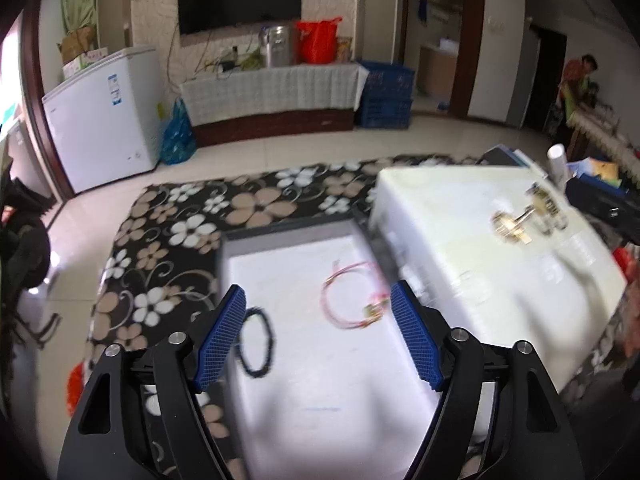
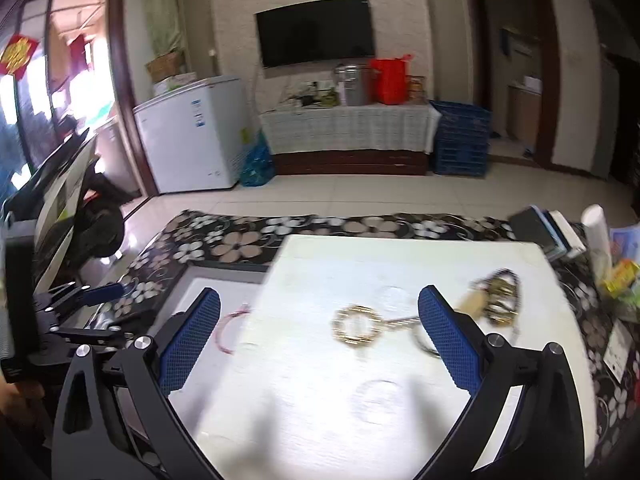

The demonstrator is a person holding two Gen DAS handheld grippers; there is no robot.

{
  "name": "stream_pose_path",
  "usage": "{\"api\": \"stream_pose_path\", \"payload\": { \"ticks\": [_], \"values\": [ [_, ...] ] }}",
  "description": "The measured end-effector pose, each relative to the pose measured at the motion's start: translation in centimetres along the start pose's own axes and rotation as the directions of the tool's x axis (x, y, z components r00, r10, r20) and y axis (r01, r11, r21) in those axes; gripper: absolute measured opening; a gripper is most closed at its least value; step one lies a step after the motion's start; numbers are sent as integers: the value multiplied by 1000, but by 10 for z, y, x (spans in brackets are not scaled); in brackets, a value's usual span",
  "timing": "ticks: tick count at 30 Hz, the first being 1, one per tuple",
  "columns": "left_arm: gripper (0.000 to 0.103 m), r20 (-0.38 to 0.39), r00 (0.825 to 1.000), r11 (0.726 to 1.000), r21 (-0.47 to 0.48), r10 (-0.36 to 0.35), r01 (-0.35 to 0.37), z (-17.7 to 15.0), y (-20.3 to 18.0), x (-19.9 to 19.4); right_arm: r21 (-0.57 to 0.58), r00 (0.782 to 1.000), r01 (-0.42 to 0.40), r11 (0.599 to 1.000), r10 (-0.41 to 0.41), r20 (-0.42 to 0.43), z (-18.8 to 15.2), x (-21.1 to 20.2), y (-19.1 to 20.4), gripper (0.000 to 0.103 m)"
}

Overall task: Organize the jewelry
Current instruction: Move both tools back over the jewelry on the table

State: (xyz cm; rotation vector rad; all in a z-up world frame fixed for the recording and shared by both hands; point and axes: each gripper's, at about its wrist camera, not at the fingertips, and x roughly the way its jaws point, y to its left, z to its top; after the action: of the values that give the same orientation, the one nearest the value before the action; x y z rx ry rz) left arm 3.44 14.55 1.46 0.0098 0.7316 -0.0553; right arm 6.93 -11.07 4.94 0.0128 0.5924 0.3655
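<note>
A dark-rimmed tray with a white floor (image 1: 288, 236) holds a pink cord necklace (image 1: 352, 300) and a black bead bracelet (image 1: 256, 344). My left gripper (image 1: 318, 300) is open and empty above the tray, the pink necklace just inside its right finger. A white foam block (image 2: 400, 256) to the right carries a gold bracelet (image 2: 358, 328), a gold chain (image 2: 400, 322) and a pile of gold and dark jewelry (image 2: 500, 296). My right gripper (image 2: 320, 304) is open and empty, with the gold bracelet between its fingers. The gold pieces also show in the left wrist view (image 1: 516, 228).
A black floral cloth (image 1: 180, 240) covers the table. Books (image 2: 544, 232), a white cylinder (image 2: 598, 236) and colourful packets (image 2: 620, 276) stand at the right edge. The left gripper (image 2: 80, 308) shows at left in the right wrist view.
</note>
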Motion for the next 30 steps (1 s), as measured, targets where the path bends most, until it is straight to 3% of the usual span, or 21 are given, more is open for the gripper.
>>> {"api": "stream_pose_path", "payload": {
  "ticks": [13, 27, 29, 30],
  "values": [
    [85, 43, 994, 993, 67, -104, 101, 14, -66, 11, 190, 993, 115, 975, -113, -18, -9, -23, -106, 98],
    [85, -5, 982, 977, 93, -190, 190, 46, -119, 49, 8, 984, 125, 992, -123, -132, -28, -3, -130, 98],
    [85, -23, 978, 973, 95, -209, 210, 52, -129, 55, 23, 983, 104, 994, -99, -153, -29, 2, -135, 94],
    [85, -31, 975, 969, 111, -219, 221, 54, -136, 58, 30, 982, 99, 995, -93, -165, -29, 5, -138, 84]
  ]
}}
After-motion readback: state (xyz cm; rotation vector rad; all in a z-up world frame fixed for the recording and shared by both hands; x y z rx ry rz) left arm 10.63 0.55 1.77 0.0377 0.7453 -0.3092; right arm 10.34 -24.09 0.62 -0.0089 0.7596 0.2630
